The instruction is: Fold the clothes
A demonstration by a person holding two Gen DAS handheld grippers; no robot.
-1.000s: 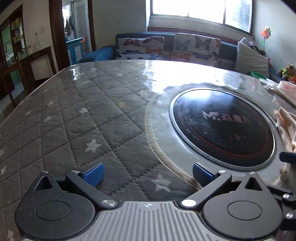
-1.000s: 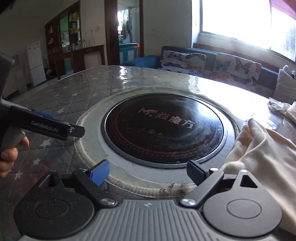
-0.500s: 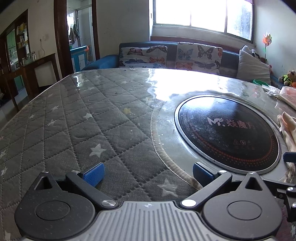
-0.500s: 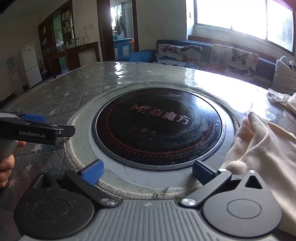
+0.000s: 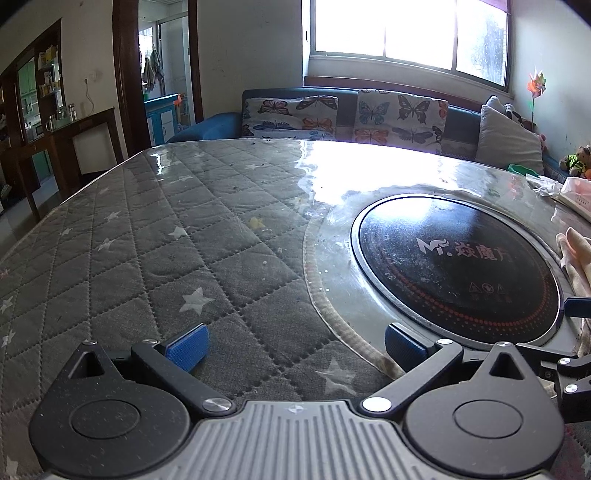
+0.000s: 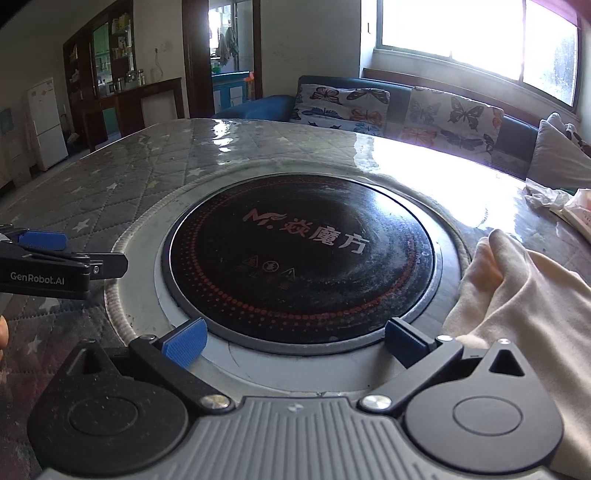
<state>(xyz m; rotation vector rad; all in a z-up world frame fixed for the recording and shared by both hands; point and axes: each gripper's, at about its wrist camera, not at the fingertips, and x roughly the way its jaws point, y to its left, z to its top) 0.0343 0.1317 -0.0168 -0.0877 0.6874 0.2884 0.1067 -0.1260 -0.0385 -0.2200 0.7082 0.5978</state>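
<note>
Only the right wrist view shows the cream garment (image 6: 524, 317) broadly, heaped on the desk (image 6: 140, 177) just right of the round black cooktop (image 6: 299, 258); the left wrist view catches only its edge (image 5: 576, 258). The right claw (image 6: 295, 341) has just been opening and stands wide, nothing between its pads. The left claw (image 5: 295, 345) is wide and empty over the grey quilted, star-printed cover. Beyond are a butterfly-cushioned sofa (image 5: 347, 114) and a bright window (image 5: 406, 33)

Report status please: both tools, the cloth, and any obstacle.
Left tool open, empty. Right tool open, empty, jaws have just been opening. Cream cloth bunched at right of round cooktop, untouched. No obstacle seen.
</note>
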